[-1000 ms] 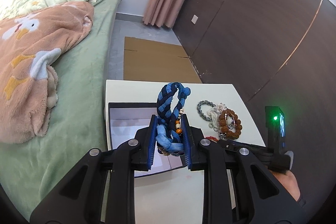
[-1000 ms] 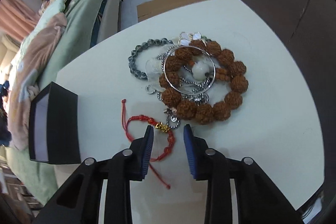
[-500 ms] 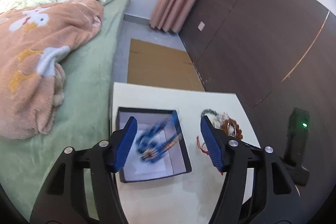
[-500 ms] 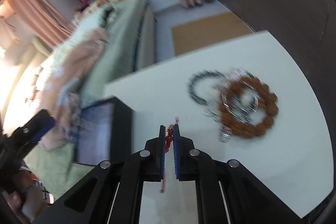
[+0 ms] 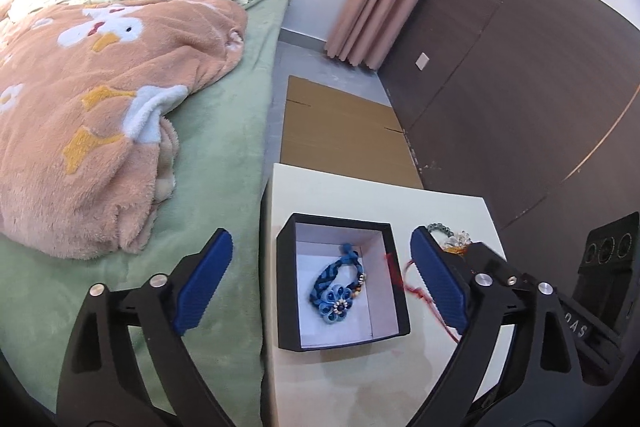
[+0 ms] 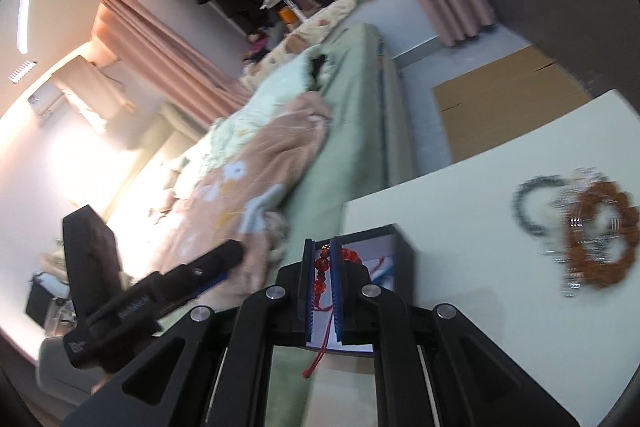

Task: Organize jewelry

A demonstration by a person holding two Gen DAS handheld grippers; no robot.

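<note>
On the bench: black box (image 5: 343,341) holding my blue bracelet (image 5: 337,289)
Left hand-held gripper (image 5: 322,283): spread wide, empty
Right hand-held gripper (image 6: 322,291): clamped on red bracelet (image 6: 321,273)
Beside: bead pile (image 6: 588,231), bed (image 5: 224,155)

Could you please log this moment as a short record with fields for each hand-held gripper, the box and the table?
left hand-held gripper: open, empty, above the box
right hand-held gripper: shut on red bracelet, cord hanging below
box: black, open, white inside, on the table
box contents: blue bracelet
table: white, beside the bed
left on table: jewelry pile with brown beads and a dark bead ring, blurred
</note>
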